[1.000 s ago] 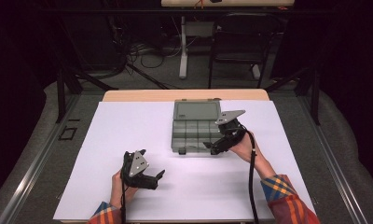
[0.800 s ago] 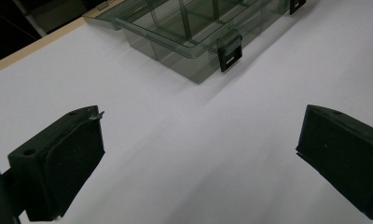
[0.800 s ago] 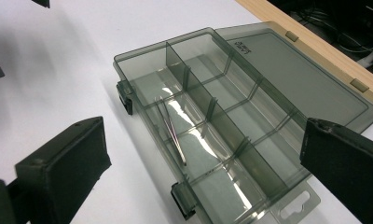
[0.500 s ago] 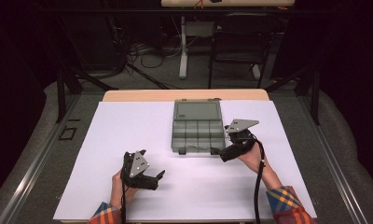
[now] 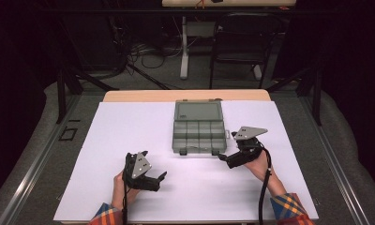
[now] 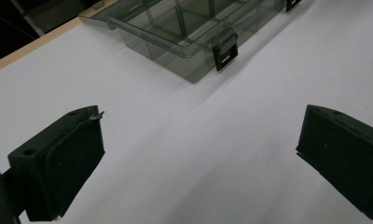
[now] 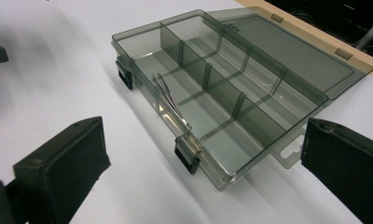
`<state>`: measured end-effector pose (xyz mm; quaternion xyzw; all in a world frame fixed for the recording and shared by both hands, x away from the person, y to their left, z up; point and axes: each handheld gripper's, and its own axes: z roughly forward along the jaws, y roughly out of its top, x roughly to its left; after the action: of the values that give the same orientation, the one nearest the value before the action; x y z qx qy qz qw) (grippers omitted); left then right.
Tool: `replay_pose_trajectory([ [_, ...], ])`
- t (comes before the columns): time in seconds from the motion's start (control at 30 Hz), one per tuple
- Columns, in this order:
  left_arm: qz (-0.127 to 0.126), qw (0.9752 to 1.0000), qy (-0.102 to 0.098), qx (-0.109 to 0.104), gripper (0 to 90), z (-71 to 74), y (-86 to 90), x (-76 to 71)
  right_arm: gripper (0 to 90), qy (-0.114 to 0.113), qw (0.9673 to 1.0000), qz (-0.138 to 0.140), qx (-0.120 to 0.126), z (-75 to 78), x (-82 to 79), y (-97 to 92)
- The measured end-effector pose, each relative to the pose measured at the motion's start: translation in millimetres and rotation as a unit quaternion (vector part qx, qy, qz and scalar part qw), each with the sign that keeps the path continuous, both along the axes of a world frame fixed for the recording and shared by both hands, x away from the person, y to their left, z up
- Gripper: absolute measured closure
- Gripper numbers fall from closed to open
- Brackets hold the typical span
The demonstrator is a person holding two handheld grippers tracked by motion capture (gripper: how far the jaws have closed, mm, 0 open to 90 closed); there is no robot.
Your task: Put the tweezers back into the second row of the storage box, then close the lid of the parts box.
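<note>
right now the smoky grey transparent plastic compartment box (image 5: 198,131) sits open in the middle of the white-covered bench (image 5: 106,140), toward the far edge, its lid (image 5: 198,111) laid flat behind the divided tray. your right gripper (image 5: 227,161) hovers just beside the box's near right corner, jaws spread wide and holding nothing; in the right gripper view the box lies between and beyond them, with the two black front latches (image 7: 186,157) hanging off the near wall. your left gripper (image 5: 158,179) rests low on the bench, well apart from the box on the near left, jaws also wide and empty.

the work in hand looks like handling this box, most likely the lid or the latches, so judge your approach from that. what looks like a few thin wires lies in one of the front compartments (image 7: 168,95); i cannot tell exactly what they are, so keep your jaws clear of that cell.

to do it well, bring the right gripper in level with the near wall rather than dropping from above, since the plastic is light and will likely skate on the smooth white cover if you nudge it. use the left gripper to steady the near left corner (image 6: 194,74) before you press or lift anything. close the jaws slowly on a thin edge; a hard pinch could flex the wall or flip the tray.
</note>
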<state>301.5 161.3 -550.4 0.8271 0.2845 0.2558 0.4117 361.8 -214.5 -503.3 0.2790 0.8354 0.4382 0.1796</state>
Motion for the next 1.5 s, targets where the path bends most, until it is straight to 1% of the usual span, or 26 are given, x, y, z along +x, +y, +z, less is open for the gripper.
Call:
replay_pose_trajectory([
  [0.17,0.002,1.0,-0.001,-0.003,0.0,-0.4,0.8,0.0,0.0,-0.004,1.0,-0.001,-0.004,-1.6,-3.3,-1.1],
  [0.27,0.001,1.0,-0.002,-0.001,0.0,-0.5,1.1,-0.3,0.0,-0.004,1.0,-0.003,-0.005,-1.6,-5.4,-2.5],
  [0.4,0.0,1.0,-0.001,-0.002,0.0,-0.5,1.8,-0.4,0.0,-0.004,1.0,-0.004,-0.003,-1.9,-6.8,-6.0],
  [0.5,-0.005,1.0,-0.001,0.002,0.0,-0.7,1.3,0.5,0.0,-0.003,1.0,-0.005,-0.005,-2.9,-7.5,-7.9],
  [0.6,-0.012,0.9999,-0.001,0.005,0.0,-1.3,0.4,1.3,0.0,-0.004,1.0,-0.005,-0.002,-3.2,-7.0,-9.7],
  [0.67,-0.014,0.9999,-0.002,0.003,0.0,-1.4,0.3,2.0,0.0,-0.003,1.0,-0.004,-0.003,-3.8,-6.0,-9.9],
  [0.83,-0.017,0.9999,0.001,-0.001,0.0,-1.0,1.2,5.1,0.0,-0.001,1.0,-0.004,-0.003,-5.6,-4.0,-9.7],
  [0.93,-0.022,0.9998,0.004,0.001,0.0,-0.5,0.1,6.7,0.0,0.0,1.0,-0.003,-0.005,-6.3,-3.0,-10.1],
  [1.03,-0.029,0.9996,0.002,0.005,0.0,1.8,-1.8,8.3,0.0,0.0,1.0,-0.005,-0.003,-6.3,-3.0,-10.7],
  [1.17,-0.035,0.9994,0.005,0.003,0.0,5.4,-1.9,11.3,0.0,0.001,1.0,-0.005,-0.004,-6.4,-2.4,-11.7],
  [1.23,-0.036,0.9993,0.008,-0.001,0.0,6.3,-1.8,13.6,0.0,0.009,0.9999,-0.005,-0.004,-7.2,-1.9,-12.6],
  [1.3,-0.039,0.9992,0.012,-0.004,0.0,7.6,-2.3,16.0,0.0,0.01,0.9999,-0.006,-0.003,-7.1,-2.3,-13.7],
  [1.5,-0.052,0.9985,0.013,0.006,0.0,12.1,-9.0,24.7,0.0,0.006,1.0,-0.006,0.0,-5.0,-2.6,-15.9],
])
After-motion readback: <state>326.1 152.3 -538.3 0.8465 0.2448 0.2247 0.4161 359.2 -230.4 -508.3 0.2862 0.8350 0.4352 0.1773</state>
